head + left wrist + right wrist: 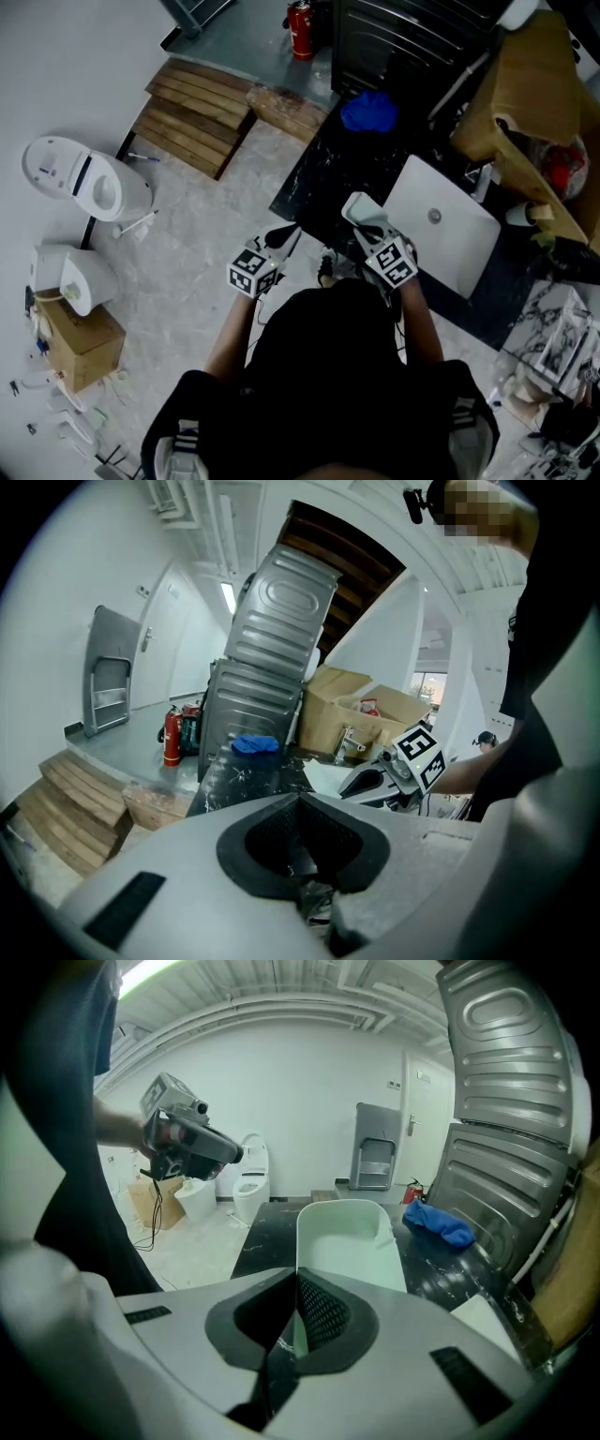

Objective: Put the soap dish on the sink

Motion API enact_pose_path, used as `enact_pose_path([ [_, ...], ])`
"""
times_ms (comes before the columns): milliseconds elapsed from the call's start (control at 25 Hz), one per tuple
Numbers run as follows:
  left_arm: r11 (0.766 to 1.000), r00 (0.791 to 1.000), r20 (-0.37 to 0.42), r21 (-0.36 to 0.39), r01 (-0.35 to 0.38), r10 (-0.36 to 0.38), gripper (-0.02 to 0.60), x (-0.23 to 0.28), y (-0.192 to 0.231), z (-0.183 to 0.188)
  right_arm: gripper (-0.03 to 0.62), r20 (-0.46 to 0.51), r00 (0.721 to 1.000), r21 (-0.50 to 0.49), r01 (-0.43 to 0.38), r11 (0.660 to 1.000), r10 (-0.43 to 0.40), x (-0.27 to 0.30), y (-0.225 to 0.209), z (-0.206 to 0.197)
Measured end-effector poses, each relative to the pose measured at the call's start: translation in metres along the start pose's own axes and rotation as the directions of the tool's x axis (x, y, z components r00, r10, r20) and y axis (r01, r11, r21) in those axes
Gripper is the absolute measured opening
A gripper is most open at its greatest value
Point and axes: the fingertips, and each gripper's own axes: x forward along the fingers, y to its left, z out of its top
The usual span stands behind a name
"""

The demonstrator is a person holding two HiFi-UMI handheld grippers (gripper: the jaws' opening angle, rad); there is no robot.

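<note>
The soap dish is white and oblong. My right gripper is shut on its near rim and holds it out over the dark marble counter. In the right gripper view the soap dish juts forward from between the pads of my right gripper. The white rectangular sink lies just right of the dish on the counter. My left gripper hovers at the counter's near-left edge. In its own view, my left gripper has its jaws together with nothing between them.
A blue cloth lies at the counter's far end, in front of a dented metal panel. Cardboard boxes crowd the right side. On the floor to the left are two toilets, a wooden pallet and a red fire extinguisher.
</note>
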Motion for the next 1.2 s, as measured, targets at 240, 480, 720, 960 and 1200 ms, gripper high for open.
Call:
enact_pose_path([
  [240, 1.0, 1.0, -0.002, -0.004, -0.015, 0.015, 0.0, 0.006, 0.011, 0.005, -0.003, -0.016, 1.0, -0.014, -0.013, 1.0, 0.013, 0.01, -0.013, 0.002],
  [480, 1.0, 1.0, -0.007, -0.004, -0.025, 0.025, 0.0, 0.013, 0.021, 0.01, -0.003, -0.069, 0.997, -0.074, -0.026, 0.997, 0.021, 0.024, -0.02, -0.004],
  [720, 1.0, 0.999, -0.027, -0.009, -0.029, 0.029, 0.0, 0.021, 0.027, 0.009, -0.003, -0.09, 0.995, -0.082, -0.038, 0.996, 0.031, 0.036, -0.029, -0.011],
  [960, 1.0, 0.999, -0.039, 0.014, -0.022, 0.022, 0.0, 0.031, 0.03, 0.016, -0.002, -0.103, 0.993, -0.119, -0.065, 0.991, 0.053, 0.044, -0.031, -0.012],
  [1200, 0.999, 0.998, -0.043, 0.016, -0.04, 0.04, 0.0, 0.031, 0.036, 0.016, -0.002, -0.126, 0.99, -0.169, -0.088, 0.982, 0.067, 0.053, -0.032, -0.007],
])
